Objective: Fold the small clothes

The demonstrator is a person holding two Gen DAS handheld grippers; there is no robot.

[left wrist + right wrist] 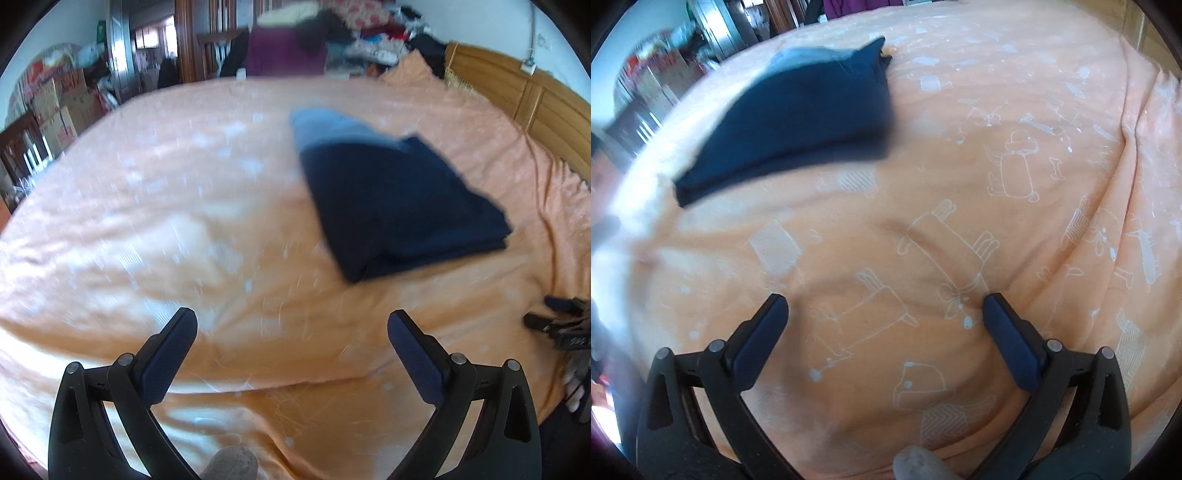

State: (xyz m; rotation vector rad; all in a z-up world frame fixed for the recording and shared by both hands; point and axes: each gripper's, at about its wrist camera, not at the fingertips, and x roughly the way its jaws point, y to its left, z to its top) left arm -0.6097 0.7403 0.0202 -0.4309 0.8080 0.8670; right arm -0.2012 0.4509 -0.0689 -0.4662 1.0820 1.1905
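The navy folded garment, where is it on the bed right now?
The navy folded garment lies on the orange bedspread, ahead and right of the open left gripper and ahead-left of the open right gripper, touching neither.

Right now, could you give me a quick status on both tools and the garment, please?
Left tool open, empty. Right tool open, empty, over the bedspread. Navy garment folded on the bed, clear of both. Nothing in the way.

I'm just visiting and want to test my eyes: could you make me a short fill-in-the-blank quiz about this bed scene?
1. The folded navy garment lies on an ____ bedspread.
2. The left tool is ____, gripping nothing.
3. The bedspread's white outline drawings show ____.
4. The right tool is ____ the garment, not touching it.

Missing words: orange; open; dogs; apart from
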